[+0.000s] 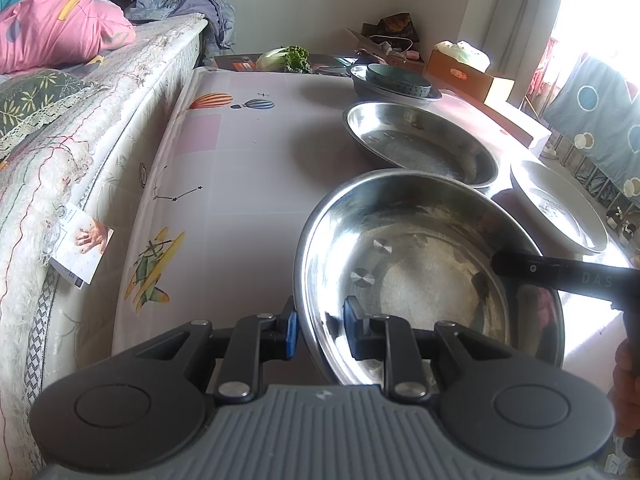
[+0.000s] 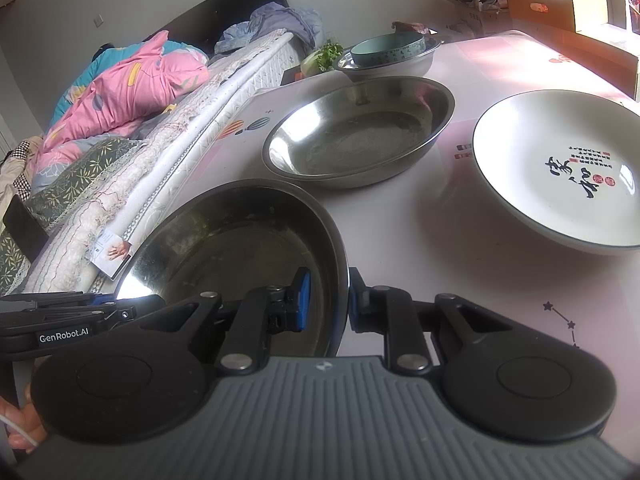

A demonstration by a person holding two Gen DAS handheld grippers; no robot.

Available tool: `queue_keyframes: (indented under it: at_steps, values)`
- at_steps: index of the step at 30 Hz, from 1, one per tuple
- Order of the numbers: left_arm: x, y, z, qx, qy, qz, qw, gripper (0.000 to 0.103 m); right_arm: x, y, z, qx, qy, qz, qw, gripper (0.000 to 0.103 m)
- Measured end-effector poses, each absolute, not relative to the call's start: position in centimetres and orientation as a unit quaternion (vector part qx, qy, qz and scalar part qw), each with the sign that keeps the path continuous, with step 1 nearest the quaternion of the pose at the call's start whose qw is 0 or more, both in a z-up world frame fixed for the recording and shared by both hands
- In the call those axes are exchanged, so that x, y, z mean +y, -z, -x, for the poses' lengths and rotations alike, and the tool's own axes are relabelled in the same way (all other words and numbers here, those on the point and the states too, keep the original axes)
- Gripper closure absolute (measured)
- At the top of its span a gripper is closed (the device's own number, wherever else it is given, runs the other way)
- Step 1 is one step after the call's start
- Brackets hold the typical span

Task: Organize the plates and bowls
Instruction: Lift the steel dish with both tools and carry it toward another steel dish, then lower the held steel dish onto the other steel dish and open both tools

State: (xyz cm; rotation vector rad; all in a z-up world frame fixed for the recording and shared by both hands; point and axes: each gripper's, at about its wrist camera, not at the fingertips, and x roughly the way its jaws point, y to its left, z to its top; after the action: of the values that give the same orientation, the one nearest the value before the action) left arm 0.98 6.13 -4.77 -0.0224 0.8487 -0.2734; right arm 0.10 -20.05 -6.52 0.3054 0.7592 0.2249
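A steel basin (image 1: pixel 420 264) sits at the near edge of the table; both grippers hold it. My left gripper (image 1: pixel 320 330) is shut on its left rim. My right gripper (image 2: pixel 328 300) is shut on its right rim, and the basin shows in the right wrist view (image 2: pixel 240 240). A second, shallower steel basin (image 1: pixel 420 144) (image 2: pixel 360 132) lies just behind it. A white plate with black calligraphy (image 2: pixel 560 168) (image 1: pixel 560 208) lies to the right. At the back, a teal bowl (image 2: pixel 388 50) (image 1: pixel 398 80) sits inside a steel bowl (image 2: pixel 400 66).
The table has a pink patterned cloth (image 1: pixel 240 168). A bed with a pink quilt (image 2: pixel 132 84) runs along its left side. Greens (image 1: pixel 288 58) and cardboard boxes (image 1: pixel 468 72) lie at the far end. A window (image 1: pixel 600 20) is at the right.
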Motion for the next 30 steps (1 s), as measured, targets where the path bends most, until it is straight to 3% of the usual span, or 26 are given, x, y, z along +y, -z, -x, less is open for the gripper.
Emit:
queue_keyframes:
  at_steps: [17,30]
  values:
    - [5.1,2.6,-1.8,0.372,0.141,0.002,0.917,0.08,-21.1,3.8,-1.2,0.349,-0.112,-0.145,0.919,0.084]
    - [0.8,-0.8,-7.4,0.324,0.177,-0.018,0.929,0.077,-25.3,-0.1,-6.0,0.304,-0.078,-0.144,0.938,0.084]
